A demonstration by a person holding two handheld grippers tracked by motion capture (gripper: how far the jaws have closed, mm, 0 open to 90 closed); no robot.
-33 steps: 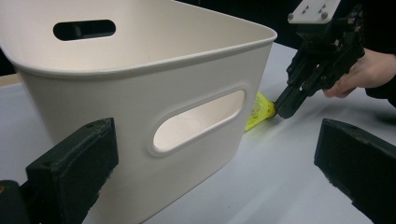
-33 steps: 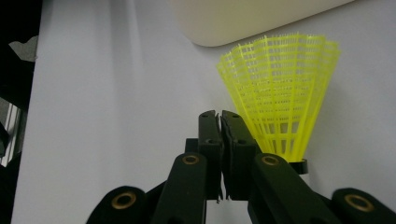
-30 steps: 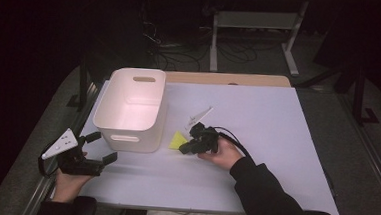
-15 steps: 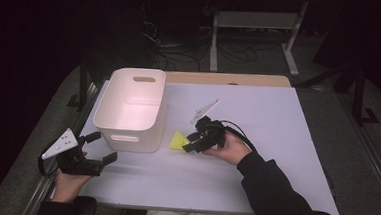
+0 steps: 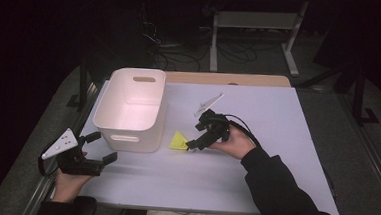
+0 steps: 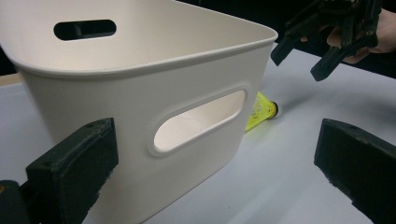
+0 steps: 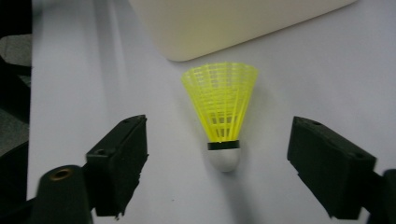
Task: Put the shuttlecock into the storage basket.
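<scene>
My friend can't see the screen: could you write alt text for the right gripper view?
A yellow shuttlecock lies on a pale table, its white cork tip toward the camera, between the open black jaws of the right gripper, which do not touch it. Beyond its flared skirt stands the rounded corner of a white bin.

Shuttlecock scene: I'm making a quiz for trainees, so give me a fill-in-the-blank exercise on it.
1. The shuttlecock has a skirt coloured ____.
2. It lies on the table beside the white ____.
3. The right claw has just been opening; its jaws stand ____ around the shuttlecock without touching it.
4. The bin has a handle slot in its ____.

Missing words: yellow; bin; open; wall
</scene>
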